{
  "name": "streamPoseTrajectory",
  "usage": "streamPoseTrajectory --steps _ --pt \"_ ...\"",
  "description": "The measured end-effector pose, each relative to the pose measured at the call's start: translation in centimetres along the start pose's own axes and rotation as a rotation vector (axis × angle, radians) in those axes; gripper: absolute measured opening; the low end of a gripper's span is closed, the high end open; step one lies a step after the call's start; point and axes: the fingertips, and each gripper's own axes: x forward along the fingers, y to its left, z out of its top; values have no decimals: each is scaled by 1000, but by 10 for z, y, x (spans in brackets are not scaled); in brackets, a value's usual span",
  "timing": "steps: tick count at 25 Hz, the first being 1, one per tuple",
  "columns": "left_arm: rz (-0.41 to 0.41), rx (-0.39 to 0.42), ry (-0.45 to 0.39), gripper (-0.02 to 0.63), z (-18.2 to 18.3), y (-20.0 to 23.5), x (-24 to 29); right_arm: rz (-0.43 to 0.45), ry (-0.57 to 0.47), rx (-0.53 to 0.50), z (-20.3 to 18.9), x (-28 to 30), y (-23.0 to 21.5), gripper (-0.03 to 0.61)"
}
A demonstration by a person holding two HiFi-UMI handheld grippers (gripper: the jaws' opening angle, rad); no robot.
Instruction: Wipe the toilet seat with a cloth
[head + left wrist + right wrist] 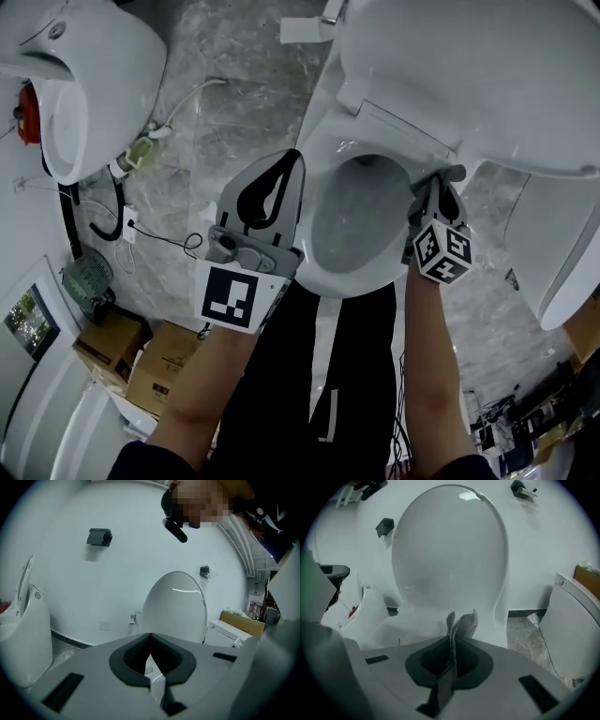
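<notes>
Nearest the lens: 2 bare forearms, with dark trousers between them, reach forward from the bottom edge of the head view.

Left gripper (292, 161): held at the left side of the bowl, its tips just beside the outer edge of the toilet seat (323, 159). In its own view the dark pads are pressed together at the tips, with nothing between them. The raised lid (176, 606) stands upright ahead of it.

Right gripper (433, 180): at the right side of the seat, near the hinge end. Its jaws are clamped on a grey cloth (461, 625). A woven fold of it stands up past the tips and a strip trails back between the pads. In the head view the cloth (452, 174) shows as a small grey bunch at the seat's right rim. Whether it touches the seat cannot be told.

Seat is down, white, ringing the open bowl. The lid is tipped back against the wall.

Surroundings:
- Marbled grey floor (244, 103).
- A 2nd white toilet (94, 75) at upper left.
- 2 cardboard boxes (141, 352) at lower left.
- A thin black cable (159, 239) lies across the floor near the left gripper.
</notes>
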Motion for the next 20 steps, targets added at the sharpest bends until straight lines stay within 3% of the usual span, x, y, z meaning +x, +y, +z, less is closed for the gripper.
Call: streamPoseTrajectory --steps 6,12,16,20 --pt "-5 7 10 18 -2 -1 -2 44 -26 -81 8 17 24 26" --pt "7 7 16 18 -4 4 -8 237 -51 -169 33 52 114 26" --pt "17 6 22 18 -7 8 -12 380 -44 -299 39 65 186 28" --pt "-2 22 28 18 -10 7 -14 399 -49 -322 40 65 192 28"
